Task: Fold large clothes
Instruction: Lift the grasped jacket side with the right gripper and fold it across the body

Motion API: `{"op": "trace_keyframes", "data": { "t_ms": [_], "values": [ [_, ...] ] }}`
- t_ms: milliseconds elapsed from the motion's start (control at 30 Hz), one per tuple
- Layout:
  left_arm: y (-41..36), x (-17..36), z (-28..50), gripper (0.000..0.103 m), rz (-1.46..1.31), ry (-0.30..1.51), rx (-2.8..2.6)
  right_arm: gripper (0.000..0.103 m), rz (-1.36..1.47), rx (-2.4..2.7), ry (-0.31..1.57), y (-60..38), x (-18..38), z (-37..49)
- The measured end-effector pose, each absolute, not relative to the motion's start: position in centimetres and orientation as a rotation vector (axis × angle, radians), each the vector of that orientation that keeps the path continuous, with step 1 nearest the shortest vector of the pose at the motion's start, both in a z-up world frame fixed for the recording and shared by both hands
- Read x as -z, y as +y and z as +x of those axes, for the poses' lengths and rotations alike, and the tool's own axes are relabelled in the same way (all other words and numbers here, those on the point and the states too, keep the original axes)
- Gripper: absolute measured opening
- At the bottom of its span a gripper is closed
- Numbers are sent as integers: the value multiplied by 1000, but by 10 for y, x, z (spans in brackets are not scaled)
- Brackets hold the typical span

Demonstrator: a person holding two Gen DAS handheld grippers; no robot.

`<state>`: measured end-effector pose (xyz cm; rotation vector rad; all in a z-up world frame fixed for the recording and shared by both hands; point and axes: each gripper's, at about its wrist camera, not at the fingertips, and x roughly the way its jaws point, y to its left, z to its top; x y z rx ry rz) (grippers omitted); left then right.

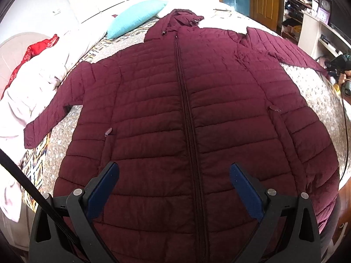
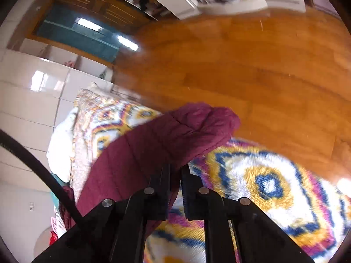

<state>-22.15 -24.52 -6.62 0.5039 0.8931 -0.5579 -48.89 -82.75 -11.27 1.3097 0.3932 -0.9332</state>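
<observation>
One large maroon quilted jacket [image 1: 175,109] is lying face up across the bed [image 1: 307,92], its front zipped shut along a dark zipper [image 1: 188,118], its hood [image 1: 177,19] pointing toward a turquoise pillow [image 1: 136,17]. The body is puffing in horizontal channels, and both sleeves are spreading out to the sides. The patterned bedspread [image 2: 258,179] is showing beneath it in white, yellow, blue and magenta.

The left wrist view is taking in the whole garment from the hem end, with pale bedding [image 1: 28,92] and a red cloth [image 1: 37,48] bunching at the left edge, and shelves [image 1: 296,6] standing beyond the bed. There the left hand-held gripper [image 1: 174,188] is hovering over the lower front, its blue pads wide apart with nothing between them.

The right wrist view is showing what the other barely catches: the right sleeve's cuff [image 2: 197,127] close up, lifting off the bedspread at the bed's edge, with wooden floor [image 2: 252,65] beyond. The right hand-held gripper [image 2: 175,171] is clamping together on that sleeve's fabric, which is bulging out past the fingertips.
</observation>
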Motion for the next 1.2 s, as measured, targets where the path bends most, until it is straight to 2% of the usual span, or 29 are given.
{"op": "trace_keyframes", "data": {
  "t_ms": [133,300,400,500,633,833,900,967,1000,1033,1200],
  "values": [
    [-233,61,-216,101,462,889,548,7,1084,873,398,-798,39,-464],
    [-207,48,-210,101,398,865,530,7,798,637,433,-713,-50,-389],
    [-188,41,-206,101,355,856,512,7,671,451,500,-645,-71,-331],
    [-166,35,-202,101,317,840,489,6,567,299,600,-577,-63,-273],
    [-143,24,-194,101,286,799,462,6,500,133,771,-493,-13,-208],
    [-123,13,-176,101,244,767,425,7,466,65,1002,-441,84,-147],
    [-123,10,-168,101,233,765,429,9,446,88,990,-438,91,-148],
    [-130,8,-162,101,229,766,447,28,492,58,969,-441,83,-160],
    [-135,8,-159,101,230,770,460,49,513,50,942,-442,78,-170],
    [-144,7,-155,101,230,772,484,63,513,56,906,-443,71,-182],
    [-199,8,-150,101,280,749,603,67,500,123,821,-461,50,-247]
  ]
}}
